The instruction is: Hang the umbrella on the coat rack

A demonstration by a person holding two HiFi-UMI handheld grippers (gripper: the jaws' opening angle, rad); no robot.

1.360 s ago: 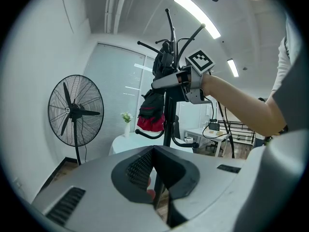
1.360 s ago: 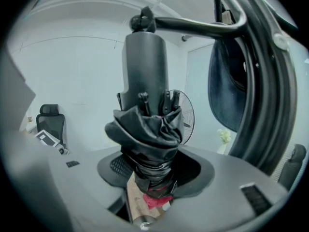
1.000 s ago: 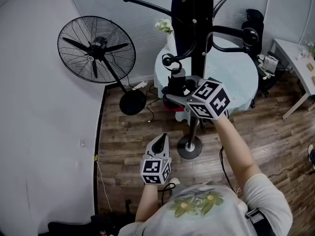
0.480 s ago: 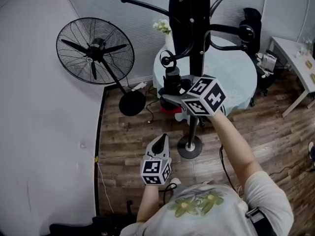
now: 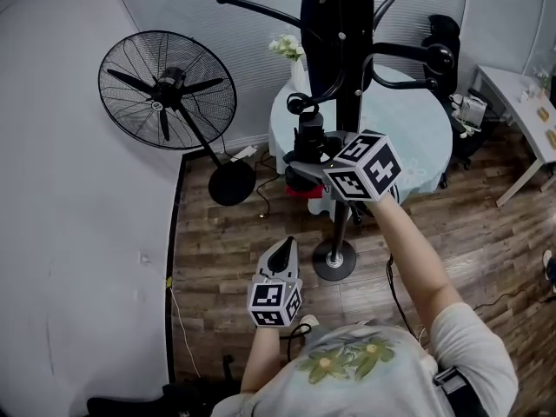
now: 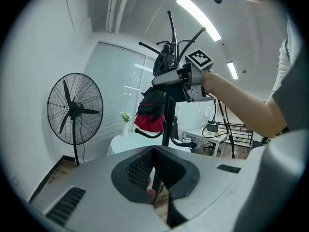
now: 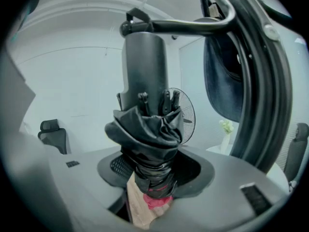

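My right gripper (image 5: 302, 165) is raised beside the black coat rack (image 5: 346, 215) and shut on a folded black umbrella (image 5: 309, 139). In the right gripper view the umbrella's bunched fabric (image 7: 149, 124) fills the jaws of the right gripper (image 7: 152, 170). Its thick handle (image 7: 145, 66) stands up just under one curved rack arm (image 7: 183, 25). A small loop (image 5: 298, 104) at the umbrella's top sits close to the rack's pole. My left gripper (image 5: 282, 250) hangs low near my body, shut and empty; its view shows its own jaws (image 6: 152, 151) together and the right gripper (image 6: 166, 79) above.
A dark bag (image 5: 334, 33) hangs on the rack, red at its bottom (image 6: 148, 121). A standing fan (image 5: 169, 85) is at the left by the wall. A round cloth-covered table (image 5: 417, 129) with a vase (image 5: 291, 50), a black chair (image 5: 445, 37) and a white desk (image 5: 521, 102) stand behind.
The right gripper has rolled slightly with the umbrella, staying by the rack. The left gripper has not moved.
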